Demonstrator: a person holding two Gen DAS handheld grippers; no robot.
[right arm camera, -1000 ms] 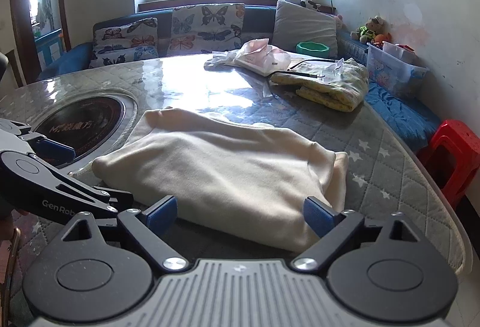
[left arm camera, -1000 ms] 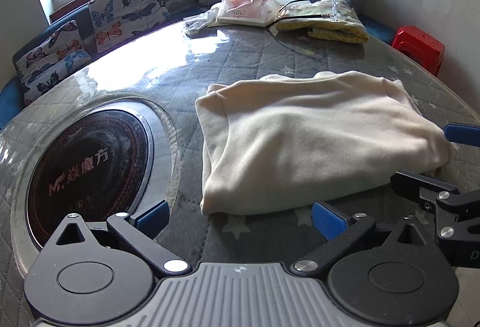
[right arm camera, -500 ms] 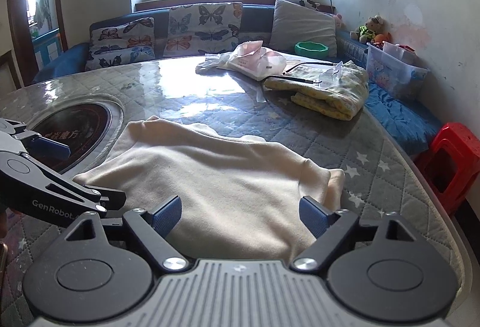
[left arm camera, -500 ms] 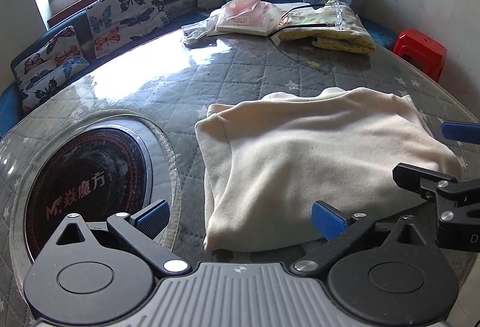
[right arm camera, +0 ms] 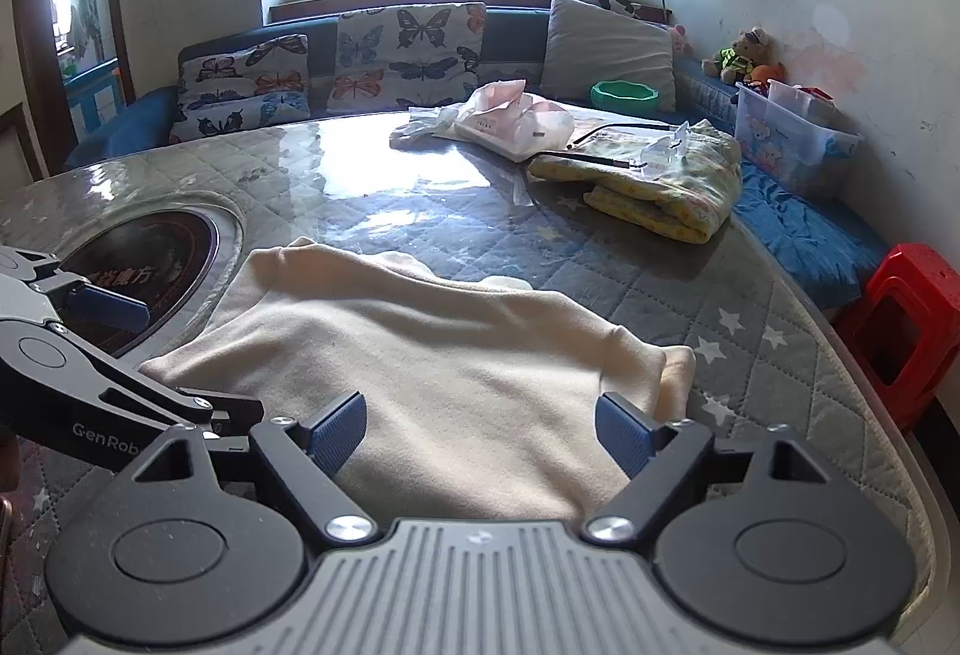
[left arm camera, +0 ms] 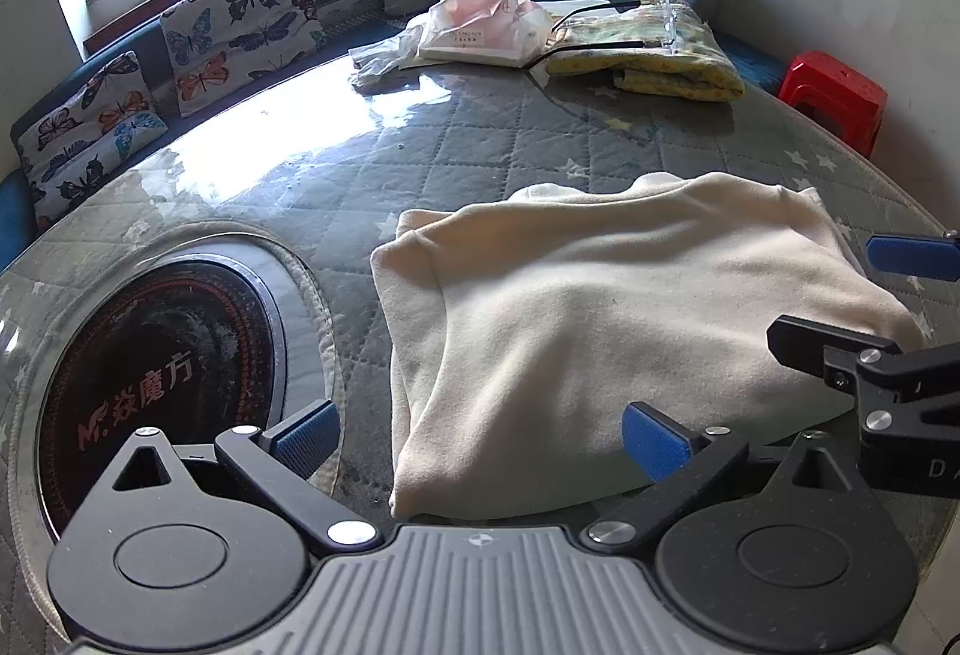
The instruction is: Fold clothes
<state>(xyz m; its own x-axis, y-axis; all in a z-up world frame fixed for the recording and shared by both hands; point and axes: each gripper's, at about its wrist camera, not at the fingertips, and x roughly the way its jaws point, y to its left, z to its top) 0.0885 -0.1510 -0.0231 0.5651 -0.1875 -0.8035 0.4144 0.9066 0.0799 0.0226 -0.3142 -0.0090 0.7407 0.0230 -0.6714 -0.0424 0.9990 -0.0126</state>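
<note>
A cream garment (left arm camera: pixel 600 325) lies folded into a rough rectangle on the quilted grey round table (left arm camera: pixel 468 138). My left gripper (left arm camera: pixel 480 439) hovers open over the garment's near left corner, and its blue pads touch no cloth. In the right wrist view the garment (right arm camera: pixel 450 355) fills the middle. There my right gripper (right arm camera: pixel 480 433) stands open over the near right part, with cloth below the gap and neither pad pressing on it. Each gripper shows in the other's view: the right gripper (left arm camera: pixel 852 295) at the right edge, the left gripper (right arm camera: pixel 174 355) at the left.
A round black cooker plate (left arm camera: pixel 162 373) is set into the table on the left. At the far side lie a yellow folded blanket (left arm camera: pixel 648 54) and a pink plastic bag (left arm camera: pixel 480 24). A red stool (right arm camera: pixel 900 331) stands beyond the table's right rim. Cushions (right arm camera: pixel 408 48) line the bench behind.
Both grippers have moved forward a little, so the garment's near edge now sits under them. The right gripper's jaws have narrowed slightly.
</note>
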